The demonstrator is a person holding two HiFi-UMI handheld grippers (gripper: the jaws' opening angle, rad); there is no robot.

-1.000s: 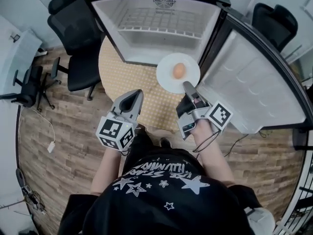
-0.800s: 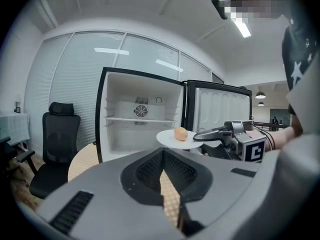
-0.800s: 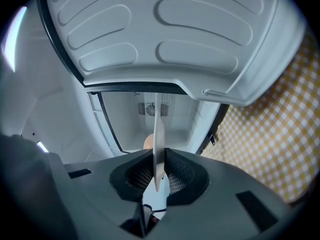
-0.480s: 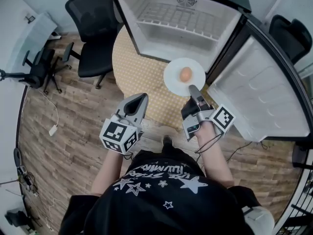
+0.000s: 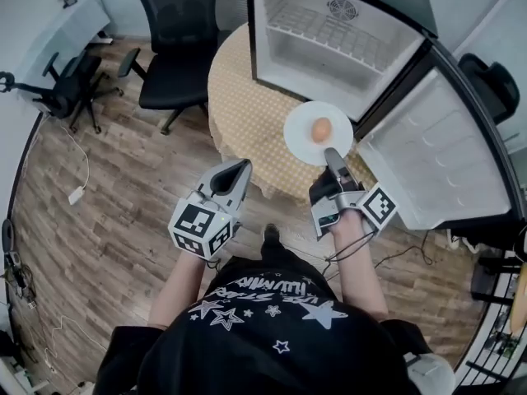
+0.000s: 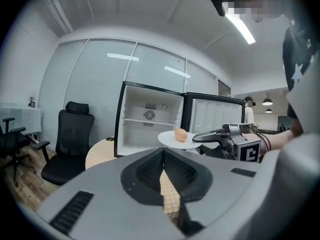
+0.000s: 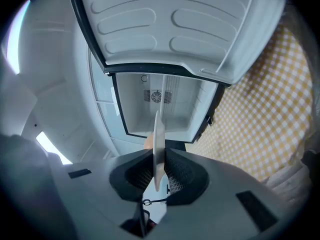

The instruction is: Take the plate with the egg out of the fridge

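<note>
Just outside the fridge [image 5: 329, 35], in front of its open mouth, the plate [image 5: 298, 132] hangs level above the checked table [image 5: 247, 113], with the egg [image 5: 321, 129] near its middle. Right gripper [image 5: 331, 156] has its jaws clamped on the plate's rim, on the side away from the fridge. Left gripper [image 5: 235, 171] is further from the fridge, jaws closed together and empty. The plate looks clear of the fridge, so removal seems nearly done. It's a one-edge grip: keep the plate flat, go slow, no wrist roll or the egg slides. Mind the fridge door [image 5: 428, 163] alongside.
</note>
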